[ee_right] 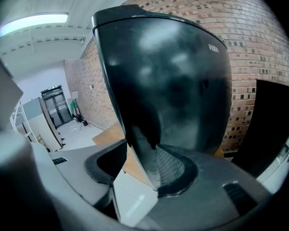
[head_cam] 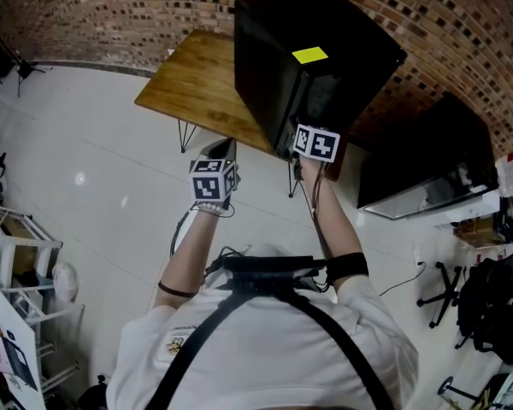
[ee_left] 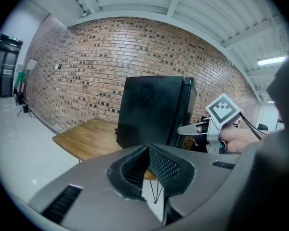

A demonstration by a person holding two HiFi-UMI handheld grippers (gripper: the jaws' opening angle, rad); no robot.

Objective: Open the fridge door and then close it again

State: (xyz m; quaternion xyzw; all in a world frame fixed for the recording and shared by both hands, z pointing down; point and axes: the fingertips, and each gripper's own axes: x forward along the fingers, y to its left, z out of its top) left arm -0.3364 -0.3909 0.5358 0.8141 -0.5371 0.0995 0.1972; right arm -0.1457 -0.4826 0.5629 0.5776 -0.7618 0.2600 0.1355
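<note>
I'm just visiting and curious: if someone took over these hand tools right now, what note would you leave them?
Left tool: shut, empty, held off the fridge.
Right tool: jaws apart around the fridge door's edge, not clamped.
The black fridge stands on the wooden table; door looks shut or barely ajar.
Nothing clearly done yet.
To do: swing the door open, then close it.
</note>
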